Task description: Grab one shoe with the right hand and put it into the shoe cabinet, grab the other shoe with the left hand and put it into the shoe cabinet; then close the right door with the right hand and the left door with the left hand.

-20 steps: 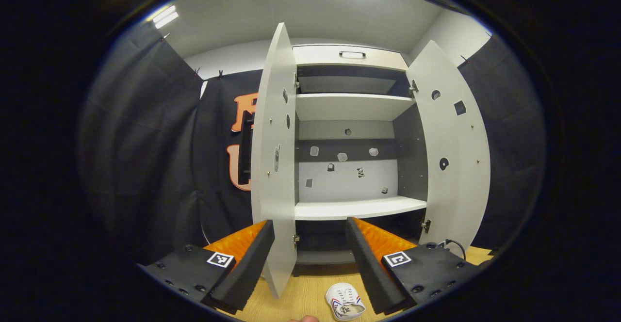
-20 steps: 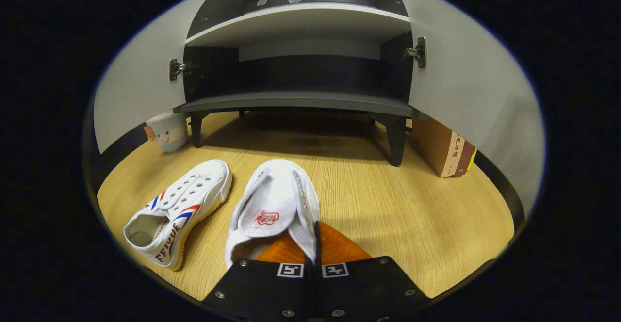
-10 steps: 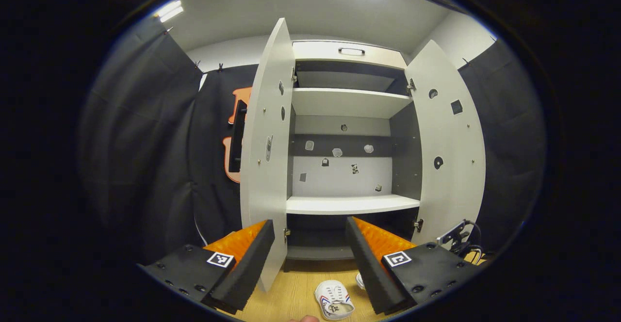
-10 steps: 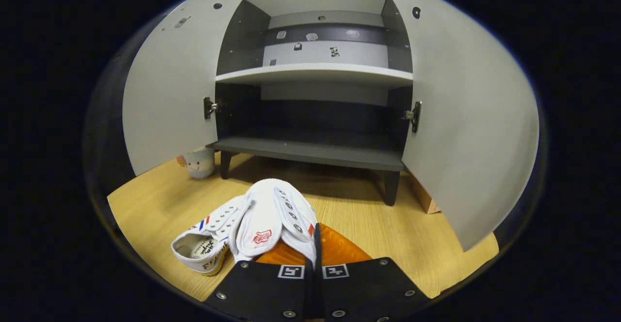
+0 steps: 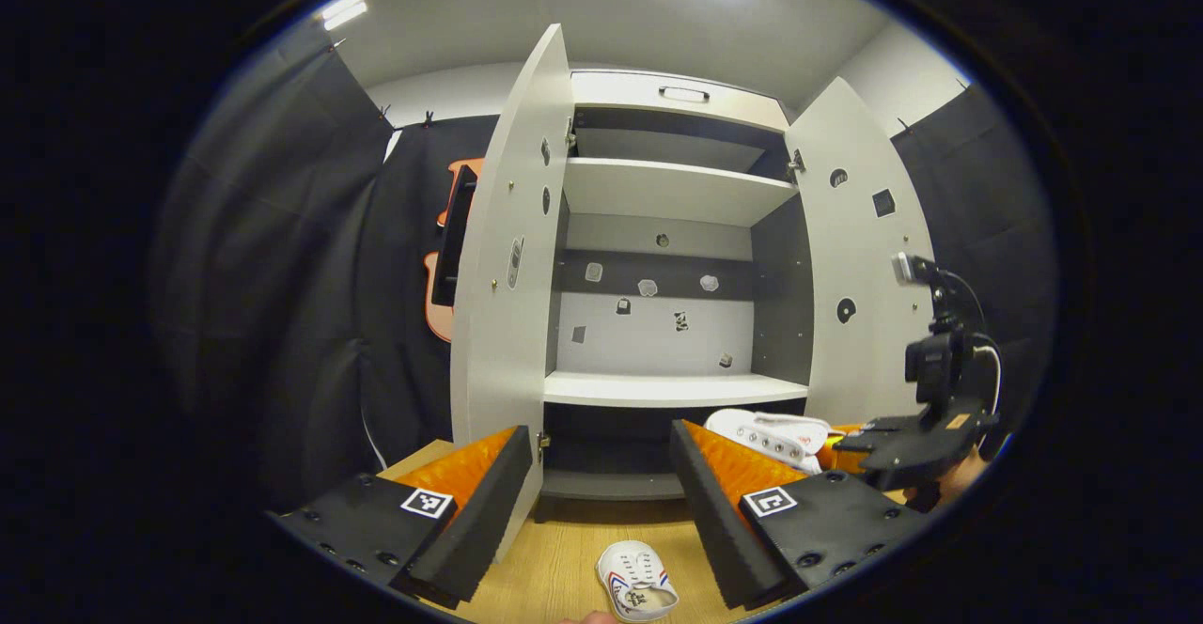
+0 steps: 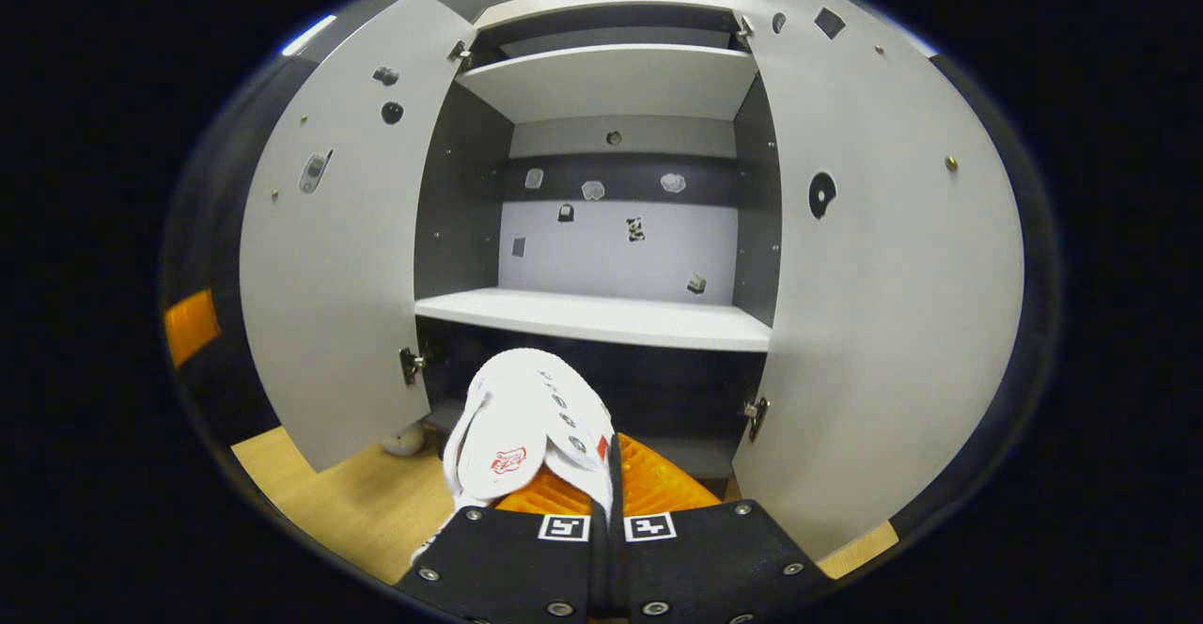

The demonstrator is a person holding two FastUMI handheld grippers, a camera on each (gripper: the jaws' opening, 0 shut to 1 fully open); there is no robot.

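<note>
My right gripper [image 6: 609, 474] is shut on the side wall of a white shoe [image 6: 526, 413], which hangs in the air in front of the cabinet's dark lower compartment [image 6: 648, 389], below the white shelf [image 6: 601, 316]. In the left gripper view the same white shoe [image 5: 775, 431] and right gripper [image 5: 846, 452] hover at the lower right, by the open right door [image 5: 860, 304]. My left gripper [image 5: 601, 474] stands open with nothing between its fingers, facing the open cabinet. The other white shoe [image 5: 637, 582], with red and blue stripes, lies on the wooden floor [image 5: 554, 568] below it.
Both cabinet doors stand wide open; the left door [image 5: 507, 295] reaches out toward my left gripper. A small plush toy [image 6: 406, 438] sits on the floor under the left door [image 6: 329, 229]. Dark cloth walls close in on both sides.
My right gripper has lifted its shoe off the floor, up in front of the cabinet, and come into the left gripper view. The left gripper stays open and has hardly moved.
</note>
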